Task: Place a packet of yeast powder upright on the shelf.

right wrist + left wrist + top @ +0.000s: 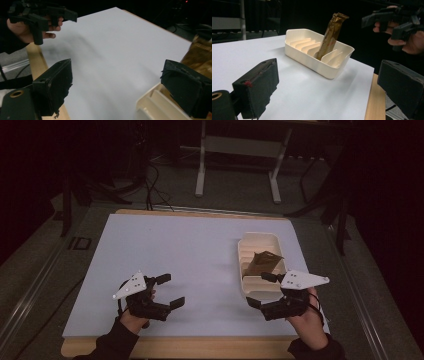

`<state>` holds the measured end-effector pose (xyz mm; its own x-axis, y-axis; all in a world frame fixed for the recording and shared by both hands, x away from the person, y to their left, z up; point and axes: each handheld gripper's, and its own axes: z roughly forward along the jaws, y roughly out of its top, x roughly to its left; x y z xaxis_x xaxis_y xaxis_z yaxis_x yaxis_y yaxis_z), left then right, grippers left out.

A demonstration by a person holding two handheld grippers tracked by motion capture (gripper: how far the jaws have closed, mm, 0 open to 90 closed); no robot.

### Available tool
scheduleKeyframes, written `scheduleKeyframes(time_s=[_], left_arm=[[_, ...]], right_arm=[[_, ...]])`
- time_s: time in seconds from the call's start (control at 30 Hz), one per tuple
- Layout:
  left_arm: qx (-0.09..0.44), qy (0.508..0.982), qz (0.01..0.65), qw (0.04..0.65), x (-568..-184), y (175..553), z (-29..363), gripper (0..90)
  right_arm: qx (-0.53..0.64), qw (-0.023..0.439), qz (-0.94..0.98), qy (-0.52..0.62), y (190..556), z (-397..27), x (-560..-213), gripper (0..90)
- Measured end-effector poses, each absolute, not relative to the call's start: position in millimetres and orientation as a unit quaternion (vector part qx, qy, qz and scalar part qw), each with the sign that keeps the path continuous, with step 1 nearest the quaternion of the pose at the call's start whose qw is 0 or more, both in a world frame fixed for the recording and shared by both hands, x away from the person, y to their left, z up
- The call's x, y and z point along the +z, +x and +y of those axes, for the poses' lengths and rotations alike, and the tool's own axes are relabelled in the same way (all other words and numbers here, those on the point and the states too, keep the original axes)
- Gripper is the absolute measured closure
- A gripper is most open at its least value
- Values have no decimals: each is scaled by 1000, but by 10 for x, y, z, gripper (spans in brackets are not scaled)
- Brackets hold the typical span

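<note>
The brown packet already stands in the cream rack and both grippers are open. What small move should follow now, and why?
Probably draw the right gripper back from the rack: its jaws are open and empty, and the packet stands propped between the ribs, so it seems placed.

One slotted tray (248, 251), one brown packet (263, 262), two hand-held grippers.

The high view looks down over the white table (190, 265). Each gripper view sits low and close above it; all three share the cream tray (247, 251).
</note>
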<state>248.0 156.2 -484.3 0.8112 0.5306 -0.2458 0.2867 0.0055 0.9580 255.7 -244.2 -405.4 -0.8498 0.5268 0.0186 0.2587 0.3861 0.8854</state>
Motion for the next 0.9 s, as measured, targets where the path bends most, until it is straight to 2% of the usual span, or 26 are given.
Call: scheduleKeyframes(time_s=[0.37,0.9], left_arm=[[96,701,290,644,-4840,2476,1561,45],[96,703,288,643,-4850,2472,1555,45]], right_arm=[[482,112,836,236,2490,-2437,-4375,101],[485,96,841,217,2409,-2455,-4618,101]])
